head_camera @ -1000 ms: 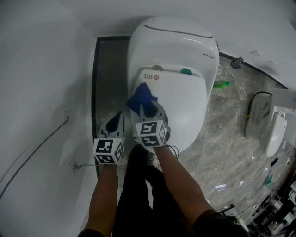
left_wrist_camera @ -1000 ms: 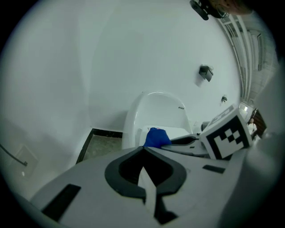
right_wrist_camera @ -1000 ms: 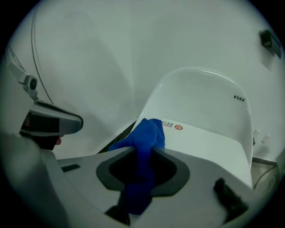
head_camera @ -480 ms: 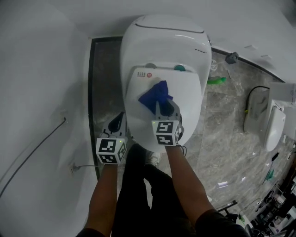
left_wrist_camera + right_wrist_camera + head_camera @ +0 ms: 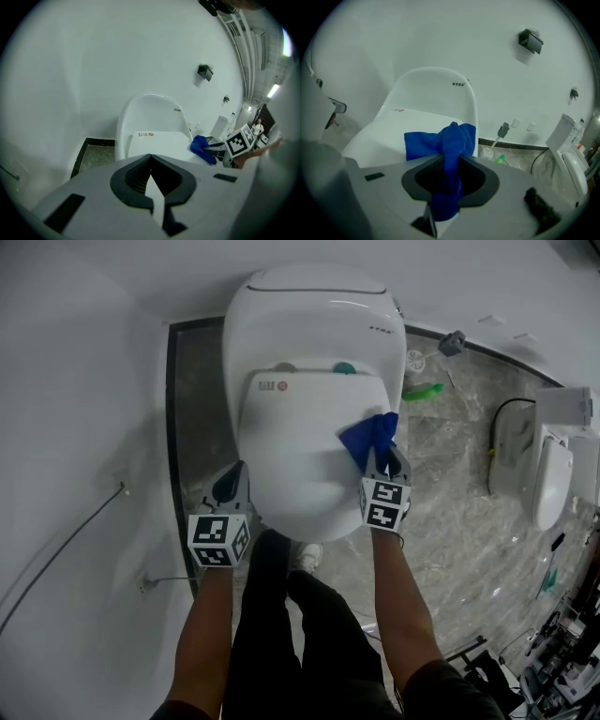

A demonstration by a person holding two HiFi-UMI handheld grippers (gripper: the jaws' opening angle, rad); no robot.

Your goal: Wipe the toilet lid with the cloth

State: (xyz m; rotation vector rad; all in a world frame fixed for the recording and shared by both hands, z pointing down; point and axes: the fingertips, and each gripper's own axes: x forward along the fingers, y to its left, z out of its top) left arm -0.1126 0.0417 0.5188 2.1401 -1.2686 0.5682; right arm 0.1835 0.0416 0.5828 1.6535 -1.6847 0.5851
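Plain white walls point(image 5: 80, 381) all round, grey marbled floor point(image 5: 455, 517), a darker floor strip point(image 5: 192, 409) along the left wall, and a little black box point(image 5: 530, 41) mounted on the wall.

We see a deep blue cloth point(image 5: 370, 437), a glossy white toilet lid point(image 5: 291, 456), black-and-white square-patterned marker cubes point(image 5: 218, 538), a grey veined marble floor point(image 5: 450, 521) and black trousers point(image 5: 281, 643).

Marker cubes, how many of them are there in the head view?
2. One marker cube sits on the left tool, just left of the toilet lid. The other sits on the right tool, which grips the blue cloth at the lid's right edge. None appears hidden.
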